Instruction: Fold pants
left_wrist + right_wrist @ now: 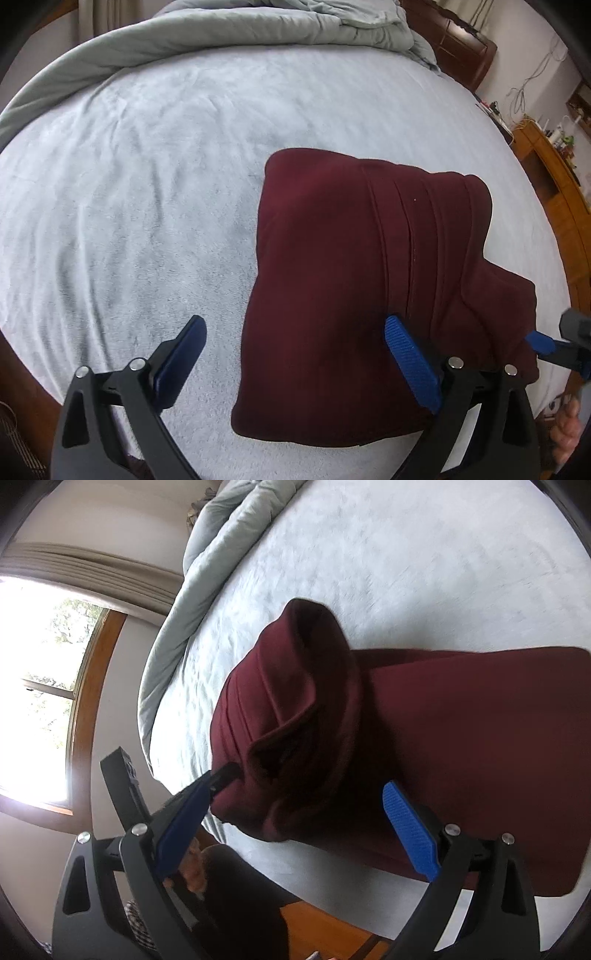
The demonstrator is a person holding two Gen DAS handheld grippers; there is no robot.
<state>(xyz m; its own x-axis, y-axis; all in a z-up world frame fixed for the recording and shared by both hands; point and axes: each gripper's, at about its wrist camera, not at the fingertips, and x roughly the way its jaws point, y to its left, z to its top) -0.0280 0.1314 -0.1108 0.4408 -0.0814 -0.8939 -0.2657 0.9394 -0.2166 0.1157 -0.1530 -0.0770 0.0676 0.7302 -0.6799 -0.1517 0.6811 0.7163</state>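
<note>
While both pairs of tongs hang over it, a pair of dark maroon pants (354,288) lies folded into a thick, roughly square bundle on a bed (129,184) covered in a pale grey-blue fleecy sheet, close to the bed's near edge. Far beyond the pants, a grey-green duvet (229,29) is heaped along the opposite side of the bed. Left tongs (295,354) stand wide open and hold nothing: one blue pad sits over bare sheet just beside the pants, the other hovers above the bundle's near part. Right tongs (299,827) are also spread apart and grip nothing, though a raised, loosely rolled hump of the pants sits between their pads, apparently without being pinched. From the left wrist view, the tip of the right tongs shows at the bundle's far right corner. The fabric looks like a soft, thick knit, probably light but bulky, limp rather than stiff, and not fragile. It would likely sag and unfold if lifted by one layer, so a good hold would probably pinch all layers together at a folded edge or corner. The raised hump seems the part most in need of flattening.
</note>
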